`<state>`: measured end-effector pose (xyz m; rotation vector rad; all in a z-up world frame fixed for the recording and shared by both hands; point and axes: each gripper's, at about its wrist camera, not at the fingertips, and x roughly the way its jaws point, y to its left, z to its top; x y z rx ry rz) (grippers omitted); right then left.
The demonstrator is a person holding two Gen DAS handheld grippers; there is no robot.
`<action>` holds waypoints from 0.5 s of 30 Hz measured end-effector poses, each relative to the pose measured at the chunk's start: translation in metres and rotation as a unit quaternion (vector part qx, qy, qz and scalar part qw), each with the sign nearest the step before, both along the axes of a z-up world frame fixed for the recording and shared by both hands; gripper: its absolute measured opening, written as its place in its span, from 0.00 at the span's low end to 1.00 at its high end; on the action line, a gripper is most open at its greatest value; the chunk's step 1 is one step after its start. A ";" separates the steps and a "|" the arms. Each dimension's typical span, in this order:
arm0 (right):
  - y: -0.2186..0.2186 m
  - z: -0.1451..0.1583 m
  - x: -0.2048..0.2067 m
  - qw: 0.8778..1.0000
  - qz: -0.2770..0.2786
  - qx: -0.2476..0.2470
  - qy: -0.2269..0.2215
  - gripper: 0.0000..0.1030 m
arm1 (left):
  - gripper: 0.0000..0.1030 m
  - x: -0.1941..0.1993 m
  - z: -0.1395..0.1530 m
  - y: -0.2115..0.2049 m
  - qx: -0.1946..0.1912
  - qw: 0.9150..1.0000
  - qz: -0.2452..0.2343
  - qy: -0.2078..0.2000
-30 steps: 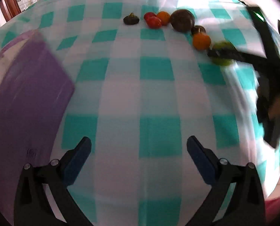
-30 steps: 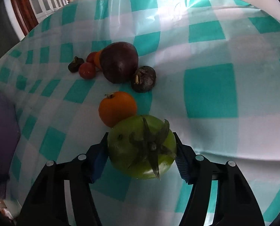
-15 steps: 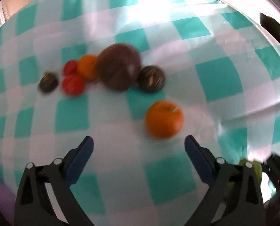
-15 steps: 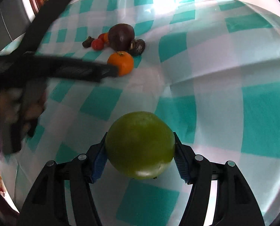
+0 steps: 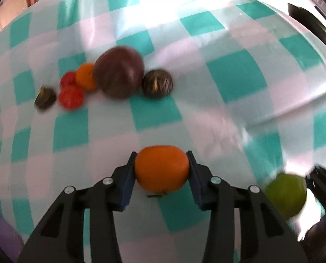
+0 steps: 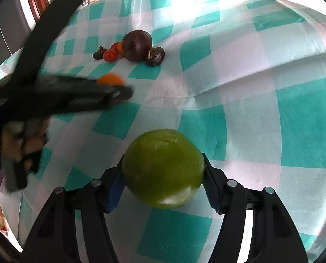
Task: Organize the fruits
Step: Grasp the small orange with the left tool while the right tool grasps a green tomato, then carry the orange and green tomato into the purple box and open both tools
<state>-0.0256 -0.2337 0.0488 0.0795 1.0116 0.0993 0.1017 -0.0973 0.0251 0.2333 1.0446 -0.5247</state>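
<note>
My left gripper is shut on an orange fruit on the checked cloth; it also shows in the right wrist view, partly hidden behind the left gripper's fingers. My right gripper is shut on a green tomato and holds it above the cloth; the tomato shows at the lower right of the left wrist view. Farther back lies a cluster: a large dark purple fruit, a small dark brown fruit, a small orange fruit, two red tomatoes and a small dark fruit.
The table is covered by a teal and white checked cloth. A purple board edge shows at the lower left. A dark pan sits at the far right. Wooden furniture stands beyond the table.
My left gripper has swung toward the fruits, moved in on the orange fruit and shut on it. My right gripper has lifted the green tomato and drawn it back from the cluster.
</note>
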 end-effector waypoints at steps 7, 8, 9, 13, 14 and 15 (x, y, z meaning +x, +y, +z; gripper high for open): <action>0.001 0.002 -0.001 1.000 -0.022 0.006 0.021 0.60 | 0.42 -0.070 0.006 0.049 0.010 0.999 0.036 0.020; 0.001 0.002 -0.001 0.999 -0.030 0.016 0.027 0.60 | 0.42 -0.081 0.008 0.051 0.011 0.999 0.038 0.022; 0.000 0.002 -0.003 0.998 -0.040 0.029 0.036 0.60 | 0.42 -0.096 0.009 0.059 0.012 0.999 0.041 0.027; 0.004 0.002 -0.014 0.993 -0.063 0.078 0.063 0.60 | 0.42 -0.153 0.010 0.080 0.013 0.997 0.058 0.041; 0.007 0.003 -0.021 0.992 -0.065 0.087 0.068 0.60 | 0.42 -0.164 0.011 0.086 0.012 0.997 0.063 0.043; 0.011 0.004 -0.028 0.991 -0.065 0.092 0.074 0.60 | 0.42 -0.175 0.015 0.094 0.013 0.997 0.068 0.042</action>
